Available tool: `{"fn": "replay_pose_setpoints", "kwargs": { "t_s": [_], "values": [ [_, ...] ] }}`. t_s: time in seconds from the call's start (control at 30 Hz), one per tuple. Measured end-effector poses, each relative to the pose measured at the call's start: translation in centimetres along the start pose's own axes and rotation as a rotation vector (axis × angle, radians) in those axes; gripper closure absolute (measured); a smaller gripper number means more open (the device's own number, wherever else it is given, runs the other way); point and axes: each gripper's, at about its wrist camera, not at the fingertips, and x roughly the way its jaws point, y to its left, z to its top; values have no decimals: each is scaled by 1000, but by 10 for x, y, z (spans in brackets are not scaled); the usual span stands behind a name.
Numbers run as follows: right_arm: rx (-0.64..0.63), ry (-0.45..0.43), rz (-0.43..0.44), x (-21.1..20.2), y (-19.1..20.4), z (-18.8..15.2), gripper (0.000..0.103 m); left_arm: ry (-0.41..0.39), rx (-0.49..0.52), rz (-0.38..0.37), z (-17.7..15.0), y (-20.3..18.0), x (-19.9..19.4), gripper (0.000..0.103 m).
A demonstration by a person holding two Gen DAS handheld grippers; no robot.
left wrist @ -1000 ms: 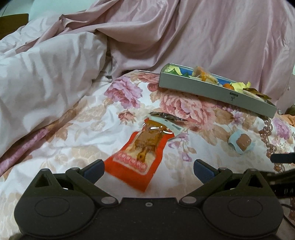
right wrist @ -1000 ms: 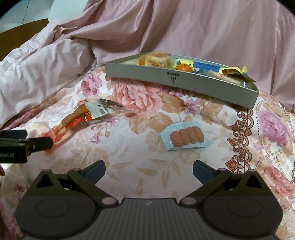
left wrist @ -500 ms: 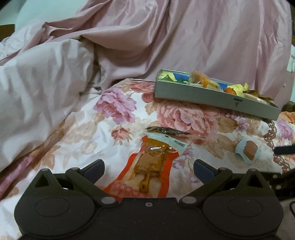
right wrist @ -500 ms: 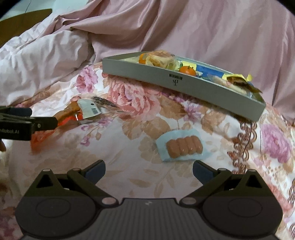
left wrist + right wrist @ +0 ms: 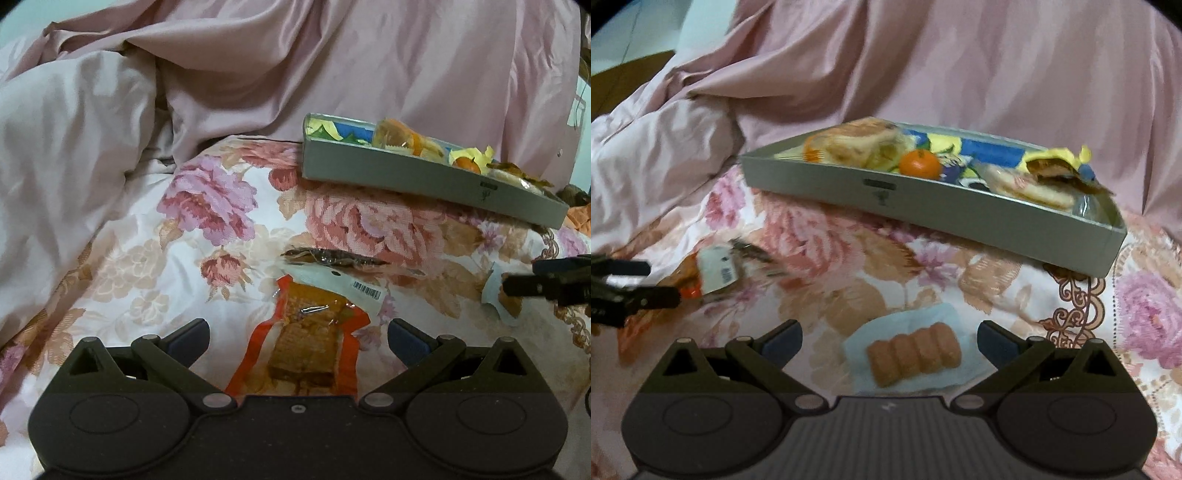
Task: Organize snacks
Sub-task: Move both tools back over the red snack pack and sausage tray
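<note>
Both jaws spread | left gripper [image 5: 298, 331] straddles orange packet [image 5: 306, 339] | right gripper [image 5: 888, 334] straddles sausage pack [image 5: 913, 353]

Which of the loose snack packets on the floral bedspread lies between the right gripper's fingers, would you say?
The pale blue packet of pink sausages; the red-edged packet lies before the left gripper.

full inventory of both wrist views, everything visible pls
red-orange snack packet: 1, on bedspread, between open left fingers
pale blue sausage pack: 1, on bedspread, between open right fingers
dark dried-snack wrapper: 1, brown, just beyond red packet
grey tray: 1, behind, holding snacks
tangerine: 1, orange, in tray
floral bedspread: 1, pink and white
pink quilt: 1, bunched behind
left gripper: black, open
right gripper: black, open
</note>
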Motion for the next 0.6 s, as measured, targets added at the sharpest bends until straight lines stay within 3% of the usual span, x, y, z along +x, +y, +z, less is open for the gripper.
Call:
{"fn": "replay_pose_setpoints", "kwargs": {
  "t_s": [0.2, 0.37, 0.6],
  "values": [
    [169, 71, 47, 24, -29, -2, 0, 13, -43, -15, 0, 3, 8, 1],
    [191, 78, 81, 35, -32, -3, 0, 8, -62, -35, 0, 4, 8, 1],
    [121, 111, 134, 38, -11, -4, 0, 15, -84, -61, -2, 4, 7, 13]
  ]
}}
